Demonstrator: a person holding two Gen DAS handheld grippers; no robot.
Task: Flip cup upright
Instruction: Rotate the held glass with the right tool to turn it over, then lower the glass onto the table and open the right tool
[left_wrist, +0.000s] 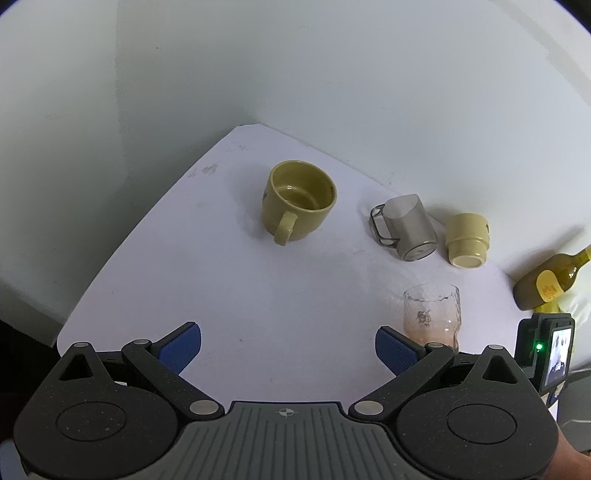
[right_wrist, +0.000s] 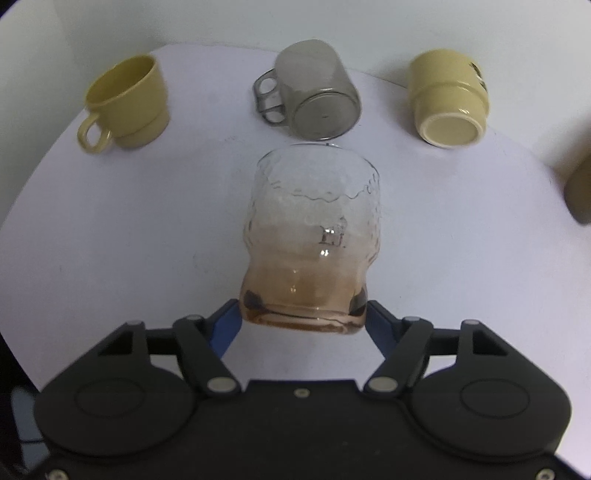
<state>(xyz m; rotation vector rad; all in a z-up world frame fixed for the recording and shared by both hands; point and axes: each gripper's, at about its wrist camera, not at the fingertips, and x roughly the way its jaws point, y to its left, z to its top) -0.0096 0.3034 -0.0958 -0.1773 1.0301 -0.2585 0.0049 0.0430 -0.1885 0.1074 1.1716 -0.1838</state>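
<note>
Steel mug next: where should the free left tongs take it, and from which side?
The steel mug stands upside down, base up, wire handle toward the upright yellow cup. Probably best to pinch the plain wall across its width, coming from the front, clear of the handle. The left tongs are open.

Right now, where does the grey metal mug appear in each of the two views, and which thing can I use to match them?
Left wrist view: the grey metal mug is right of centre, upside down, near the wall.
Right wrist view: it is at top centre, beyond the glass cup that the right hand-held gripper holds.
Shared landmark: the upside-down yellow mug is just to its right in both.
</note>
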